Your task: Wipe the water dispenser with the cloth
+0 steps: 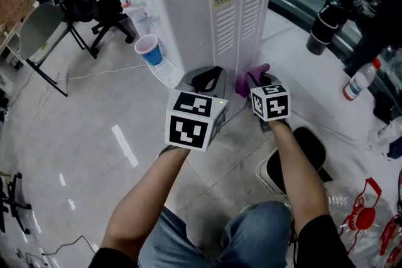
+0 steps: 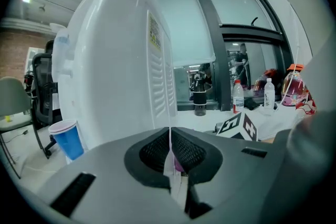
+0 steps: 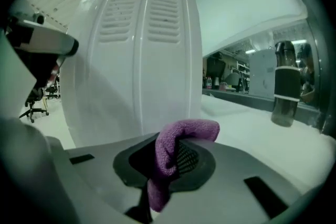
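Over a pale tiled floor (image 1: pixel 94 135), the white water dispenser (image 1: pixel 207 3) stands just ahead. The right gripper (image 3: pixel 169 160) has its jaws clamped on the purple cloth (image 3: pixel 184 131), while the left gripper (image 2: pixel 170 157) is closed and empty. Hard rubbing could drag the loosely folded cloth free.

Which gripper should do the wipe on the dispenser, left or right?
Right. The right gripper is shut on the purple cloth and faces the water dispenser on its vented panel, close ahead. The left gripper is shut with no cloth in it.
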The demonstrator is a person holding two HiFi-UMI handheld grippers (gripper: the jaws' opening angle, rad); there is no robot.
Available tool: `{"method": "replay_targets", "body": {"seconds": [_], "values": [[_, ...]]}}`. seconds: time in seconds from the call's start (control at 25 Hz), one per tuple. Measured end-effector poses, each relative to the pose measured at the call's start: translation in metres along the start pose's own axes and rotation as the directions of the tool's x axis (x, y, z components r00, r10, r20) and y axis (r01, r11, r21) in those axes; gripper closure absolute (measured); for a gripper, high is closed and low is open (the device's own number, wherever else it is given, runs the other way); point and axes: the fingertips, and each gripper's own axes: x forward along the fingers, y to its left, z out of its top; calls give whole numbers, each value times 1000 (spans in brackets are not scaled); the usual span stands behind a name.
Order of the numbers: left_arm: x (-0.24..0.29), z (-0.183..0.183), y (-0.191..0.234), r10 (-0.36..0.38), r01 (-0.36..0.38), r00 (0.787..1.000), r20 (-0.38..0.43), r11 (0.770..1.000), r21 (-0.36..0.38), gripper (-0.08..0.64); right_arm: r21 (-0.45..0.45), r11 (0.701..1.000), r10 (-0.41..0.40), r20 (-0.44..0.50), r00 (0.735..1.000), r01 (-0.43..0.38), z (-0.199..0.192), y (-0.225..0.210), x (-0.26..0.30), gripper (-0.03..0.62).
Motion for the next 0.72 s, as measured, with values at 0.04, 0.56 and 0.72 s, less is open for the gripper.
{"method": "replay_targets", "body": {"seconds": [0.04,0.56,0.72], "values": [[0,-1,1,3,-3,1000,-2,1000,3,527,0,1000,4,-16,1000,-4,-11,1,5,548],[-1,4,-3,10,-10,1000,4,999,38,526,19,1000,19,-85,996,-17,-58,-1,18,548],[-7,13,-5,2,-3,1000,12,999,39,526,-8,1000,-6,10,1000,6,-7,-7,-19,548]]}}
